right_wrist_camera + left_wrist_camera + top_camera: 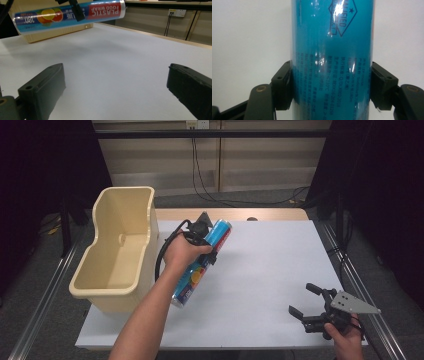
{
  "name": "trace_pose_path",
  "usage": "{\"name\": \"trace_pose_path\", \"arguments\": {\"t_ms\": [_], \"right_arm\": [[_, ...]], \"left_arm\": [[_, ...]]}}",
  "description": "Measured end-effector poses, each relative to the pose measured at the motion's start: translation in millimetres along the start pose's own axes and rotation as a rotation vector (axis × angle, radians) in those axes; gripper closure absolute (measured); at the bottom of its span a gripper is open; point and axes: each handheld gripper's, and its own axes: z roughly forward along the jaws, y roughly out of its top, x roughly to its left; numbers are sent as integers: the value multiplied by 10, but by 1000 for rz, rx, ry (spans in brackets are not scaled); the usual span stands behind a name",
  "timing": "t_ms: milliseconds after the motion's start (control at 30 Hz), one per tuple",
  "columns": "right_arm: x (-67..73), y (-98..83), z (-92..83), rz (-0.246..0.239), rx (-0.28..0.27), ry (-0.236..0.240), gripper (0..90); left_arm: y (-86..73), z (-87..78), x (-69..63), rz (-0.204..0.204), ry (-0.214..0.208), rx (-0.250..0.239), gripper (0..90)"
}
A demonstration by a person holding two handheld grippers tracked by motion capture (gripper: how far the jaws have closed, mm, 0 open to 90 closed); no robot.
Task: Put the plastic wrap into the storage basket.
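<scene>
Left tongs: black two-jaw gripper, pinching the blue cylindrical roll of plastic food wrap across its middle; pads pressed flat on both sides of the tube in the left gripper view.
Left tongs from above: held in the person's left hand, just beside the cream plastic bin, black cable looping off the back.
Right tongs: black two-jaw gripper with a grey three-cornered plate, spread wide, nothing between the jaws; held low at the near right edge of the white tabletop.
Right tongs, own view: both jaws far apart over bare white tabletop.
Roll, high view: slanted, far end near the bin's far corner, near end toward the person; contact with the table not readable here.
Roll, right gripper view: lifted clear of the tabletop, roughly level, red label reading PLASTIC FOOD WRAP upside down, fruit print toward the other end, bin behind it.
Roll, left gripper view: small print and a diamond logo on glossy blue film, neither legible from above.
Bin, high view: open top, nothing visible inside, standing at the table's left edge.
</scene>
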Motion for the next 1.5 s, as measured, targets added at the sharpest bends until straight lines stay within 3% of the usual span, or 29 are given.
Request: {"name": "trace_pose_path", "arguments": {"t_ms": [200, 467, 733, 833, 867, 1133, 1500], "right_arm": [[11, 3, 1, 4, -2, 0, 16], [12, 3, 0, 2, -1, 0, 15], [11, 6, 2, -1, -4, -1, 16], [18, 8, 4, 1, -4, 0, 15], [19, 8, 5, 0, -4, 0, 16], [21, 9, 8, 2, 0, -1, 16], [22, 10, 16, -3, 1, -2, 16]], "left_arm": [[26, -410, -21, 7, 19, -17, 324], [0, -822, 10, -11, 35, -23, 324], [-113, -1275, 145, -75, 50, -41, 324], [-140, -1353, 189, -89, 57, -44, 324], [-181, -1442, 251, -120, 62, -46, 323], [-316, -1621, 471, -184, 114, -49, 324], [-479, -1725, 713, -254, 136, -51, 324]]}}
